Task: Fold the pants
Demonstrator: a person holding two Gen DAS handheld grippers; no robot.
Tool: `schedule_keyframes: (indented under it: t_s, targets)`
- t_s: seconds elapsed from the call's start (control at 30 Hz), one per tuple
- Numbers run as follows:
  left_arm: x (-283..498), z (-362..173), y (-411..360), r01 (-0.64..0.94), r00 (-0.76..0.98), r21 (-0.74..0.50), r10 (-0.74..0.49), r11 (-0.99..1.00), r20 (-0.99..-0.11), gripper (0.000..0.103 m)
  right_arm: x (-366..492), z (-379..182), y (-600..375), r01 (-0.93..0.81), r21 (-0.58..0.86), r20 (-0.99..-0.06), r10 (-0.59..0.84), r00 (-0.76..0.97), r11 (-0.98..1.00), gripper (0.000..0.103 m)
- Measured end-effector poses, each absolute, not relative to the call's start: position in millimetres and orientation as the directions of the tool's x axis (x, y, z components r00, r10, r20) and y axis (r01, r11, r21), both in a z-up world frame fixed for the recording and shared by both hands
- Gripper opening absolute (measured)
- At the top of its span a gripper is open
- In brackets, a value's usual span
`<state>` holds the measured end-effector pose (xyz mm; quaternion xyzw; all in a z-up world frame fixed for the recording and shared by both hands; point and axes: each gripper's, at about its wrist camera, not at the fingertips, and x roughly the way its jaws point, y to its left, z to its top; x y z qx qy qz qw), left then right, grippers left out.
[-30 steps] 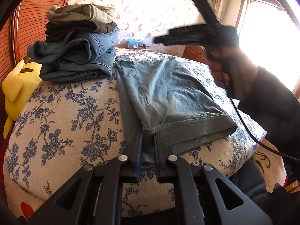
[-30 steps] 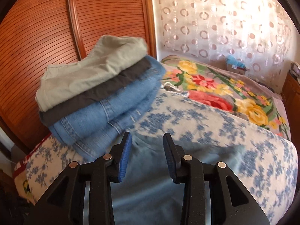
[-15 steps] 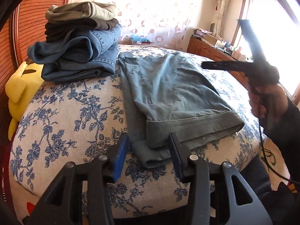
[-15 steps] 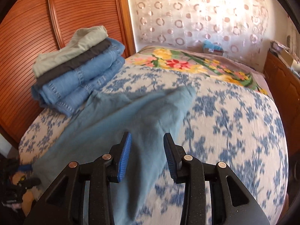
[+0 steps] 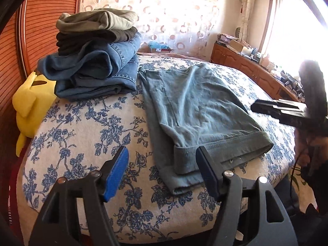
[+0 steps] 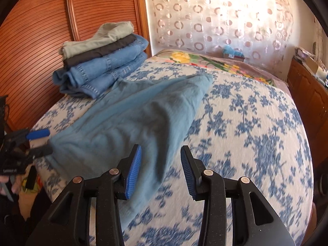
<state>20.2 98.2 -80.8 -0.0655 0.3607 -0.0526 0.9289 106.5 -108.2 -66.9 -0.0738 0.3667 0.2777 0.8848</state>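
Lying folded flat on the floral bedspread (image 5: 82, 127) — grey-green pants (image 5: 196, 110), hem edges stacked at the near end, cloth faintly creased. Left gripper (image 5: 162, 170) opening, pads clear of the hem lying between them. Right gripper (image 6: 161, 168) opening too, gripping nothing, hovering over the pants' edge. Sitting beside the pants, stacked folded clothes (image 5: 96, 53) — backing them, a slatted wooden panel (image 6: 41, 30); rightward, a patterned curtain (image 6: 215, 14).

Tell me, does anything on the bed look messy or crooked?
A little. The folded pants aren't lined up: at the near end the under layer sticks out past the top hem. The pile beside them leans unevenly too. Nothing looks torn or spilled.
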Motion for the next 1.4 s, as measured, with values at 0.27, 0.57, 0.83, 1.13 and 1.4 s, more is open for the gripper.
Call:
schedule_keyframes:
  t_s: [0.27,0.57,0.83,1.13,1.4]
  targets:
    - [26,-81,86,0.077,0.746,-0.154,-0.159,0.985,-0.647,0.067,91,-83,-107,-0.541,0.053,-0.697,0.419,0.582,0.839,0.04]
    - [29,-88,76,0.107,0.724,-0.152,-0.181,0.983,-0.666,0.039,90,-97,-108,-0.531,0.067,-0.7,0.419,0.578,0.845,0.04]
    - [28,-86,71,0.128,0.726,-0.15,-0.195,0.98,-0.66,0.019,90,-100,-108,-0.518,0.067,-0.705,0.408,0.581,0.853,0.043]
    - [22,-74,74,0.143,0.717,-0.165,-0.217,0.976,-0.663,0.009,87,-101,-100,-0.511,-0.004,-0.706,0.359,0.61,0.86,0.045]
    - [21,-83,80,0.119,0.685,-0.16,-0.197,0.98,-0.701,0.009,88,-101,-102,-0.514,0.009,-0.706,0.369,0.604,0.858,0.046]
